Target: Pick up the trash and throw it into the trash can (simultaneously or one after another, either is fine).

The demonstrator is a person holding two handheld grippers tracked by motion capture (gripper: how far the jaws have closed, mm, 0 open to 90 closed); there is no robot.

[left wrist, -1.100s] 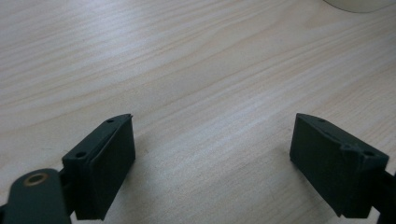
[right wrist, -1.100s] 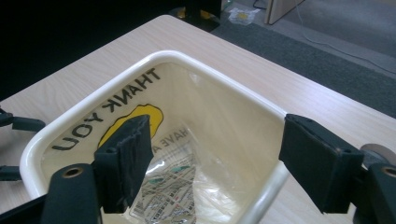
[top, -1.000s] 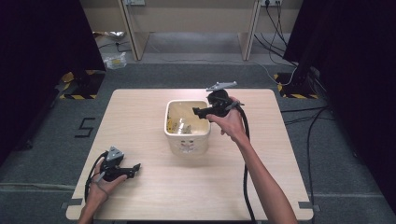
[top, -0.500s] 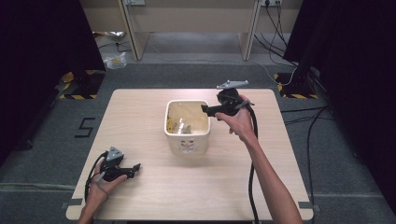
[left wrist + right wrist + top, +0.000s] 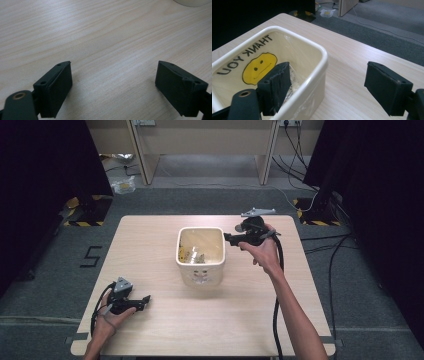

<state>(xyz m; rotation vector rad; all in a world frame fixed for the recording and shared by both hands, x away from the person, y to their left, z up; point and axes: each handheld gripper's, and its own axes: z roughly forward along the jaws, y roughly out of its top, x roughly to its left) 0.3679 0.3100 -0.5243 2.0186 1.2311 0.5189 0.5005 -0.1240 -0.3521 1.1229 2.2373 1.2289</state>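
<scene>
where the tub [image 5: 317, 72] opens, "thank you" reads.

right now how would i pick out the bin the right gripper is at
On the wooden table, look mid-table: the cream plastic bin stands there, open-topped, beside the right gripper. Its liner bag bears a yellow smiley face and the words THANK YOU.

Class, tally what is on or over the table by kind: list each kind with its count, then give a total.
Bins: 1, the cream bin
Bags: 1, the smiley bag lining it
Grippers: 2, left gripper and right gripper
Total: 4
</scene>
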